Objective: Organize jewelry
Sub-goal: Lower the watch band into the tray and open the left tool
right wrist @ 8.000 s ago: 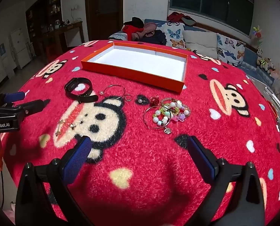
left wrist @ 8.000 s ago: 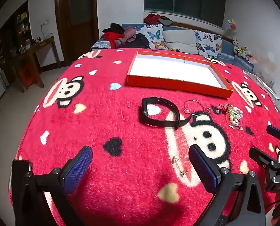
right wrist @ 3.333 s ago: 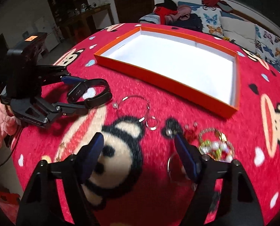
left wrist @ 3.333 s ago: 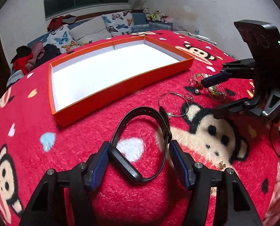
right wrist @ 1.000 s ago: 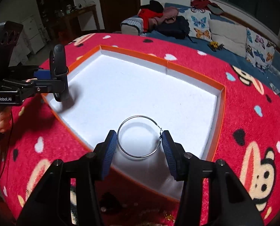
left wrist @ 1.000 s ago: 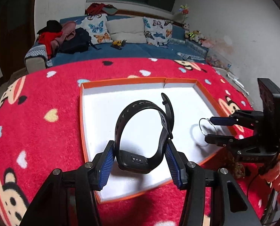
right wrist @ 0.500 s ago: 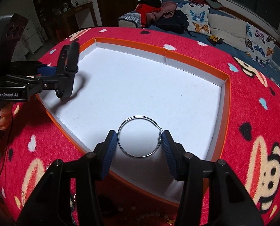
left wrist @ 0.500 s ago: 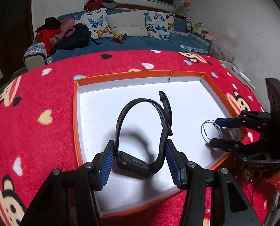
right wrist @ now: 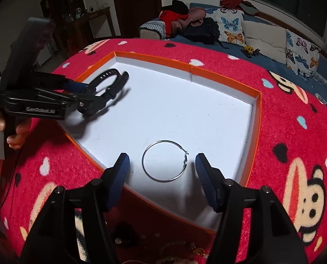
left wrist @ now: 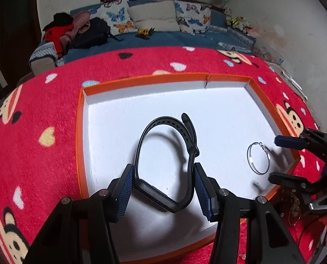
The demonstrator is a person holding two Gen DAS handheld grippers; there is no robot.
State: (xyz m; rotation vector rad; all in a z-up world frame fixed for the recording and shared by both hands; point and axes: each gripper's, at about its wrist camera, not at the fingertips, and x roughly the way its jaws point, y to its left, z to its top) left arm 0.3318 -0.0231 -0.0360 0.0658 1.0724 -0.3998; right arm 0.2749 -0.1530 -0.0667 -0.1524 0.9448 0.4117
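Your left gripper (left wrist: 163,189) clamps the black rubber wristband (left wrist: 167,160) above the orange-rimmed white tray (left wrist: 141,81); release high and it may bounce out. Your right gripper (right wrist: 162,176), jaws just opened, has freed the thin silver hoop (right wrist: 165,164); retreating carelessly could snag it.

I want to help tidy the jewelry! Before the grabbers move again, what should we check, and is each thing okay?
1. Hoop lies flat inside the tray: ok.
2. Right gripper has let go; its jaws have just been opening and the pads stand clear of the hoop: ok.
3. Left gripper grips the watch band firmly: ok.
4. Band is over the tray: ok.
5. Band touches the tray floor: cannot tell.
6. Landing spot is clear of the hoop: ok.
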